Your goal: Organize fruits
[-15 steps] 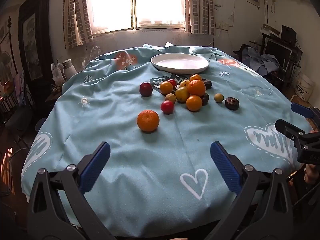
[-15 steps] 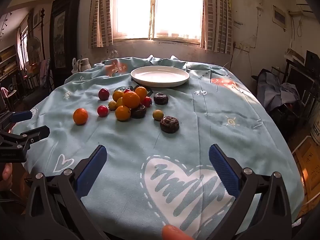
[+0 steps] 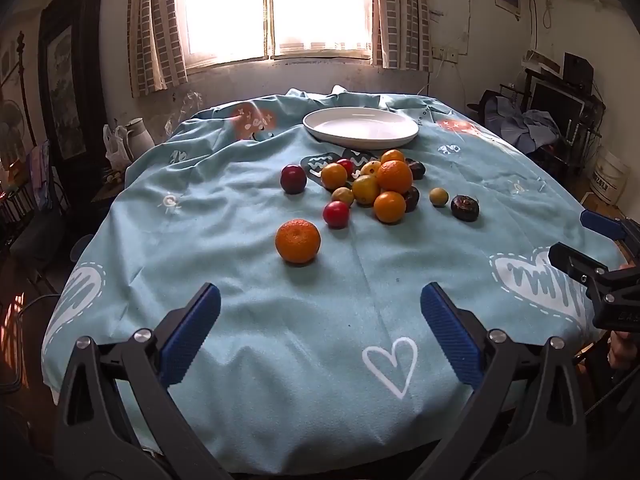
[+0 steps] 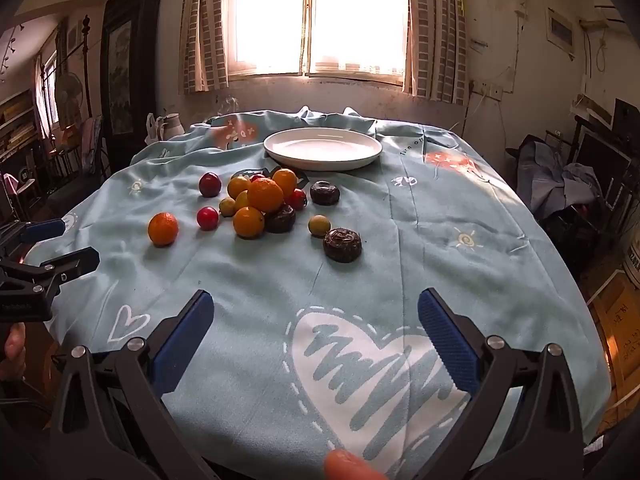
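Two low wrist views from the table's near edge, side by side – both facing fruit pile (image 3: 376, 188) and window

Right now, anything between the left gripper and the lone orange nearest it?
No. In the left wrist view only bare blue tablecloth lies between the open left gripper and the lone orange; the other fruit sits beyond it.

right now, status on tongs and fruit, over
Left tongs open, right tongs open, both empty. Mixed pile of fruit on blue tablecloth, white oval plate bare. Nothing blocking.
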Available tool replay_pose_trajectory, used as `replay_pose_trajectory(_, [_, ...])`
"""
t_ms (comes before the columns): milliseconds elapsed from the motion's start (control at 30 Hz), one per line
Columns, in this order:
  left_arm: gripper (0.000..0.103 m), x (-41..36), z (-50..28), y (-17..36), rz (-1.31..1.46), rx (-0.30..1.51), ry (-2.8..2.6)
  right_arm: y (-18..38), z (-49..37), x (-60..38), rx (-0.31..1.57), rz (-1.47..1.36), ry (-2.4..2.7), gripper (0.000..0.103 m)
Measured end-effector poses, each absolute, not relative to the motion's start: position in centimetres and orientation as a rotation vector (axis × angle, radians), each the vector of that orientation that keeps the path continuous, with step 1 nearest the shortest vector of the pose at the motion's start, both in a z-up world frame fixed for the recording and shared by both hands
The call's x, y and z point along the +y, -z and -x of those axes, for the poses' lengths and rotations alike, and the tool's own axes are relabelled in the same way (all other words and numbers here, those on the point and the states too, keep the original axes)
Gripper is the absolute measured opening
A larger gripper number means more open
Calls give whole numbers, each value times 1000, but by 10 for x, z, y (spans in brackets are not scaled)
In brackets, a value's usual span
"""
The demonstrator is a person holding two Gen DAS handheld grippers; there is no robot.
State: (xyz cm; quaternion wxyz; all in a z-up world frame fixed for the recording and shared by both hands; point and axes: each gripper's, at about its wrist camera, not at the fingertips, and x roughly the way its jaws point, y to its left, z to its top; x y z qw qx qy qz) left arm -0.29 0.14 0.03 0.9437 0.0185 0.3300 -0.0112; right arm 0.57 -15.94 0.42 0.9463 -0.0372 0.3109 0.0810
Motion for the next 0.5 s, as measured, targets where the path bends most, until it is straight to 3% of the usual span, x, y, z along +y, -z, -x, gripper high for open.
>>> replay_pose_trajectory(500, [101, 2, 1, 2, -30, 678, 24, 0, -8, -156, 642, 78, -167, 102])
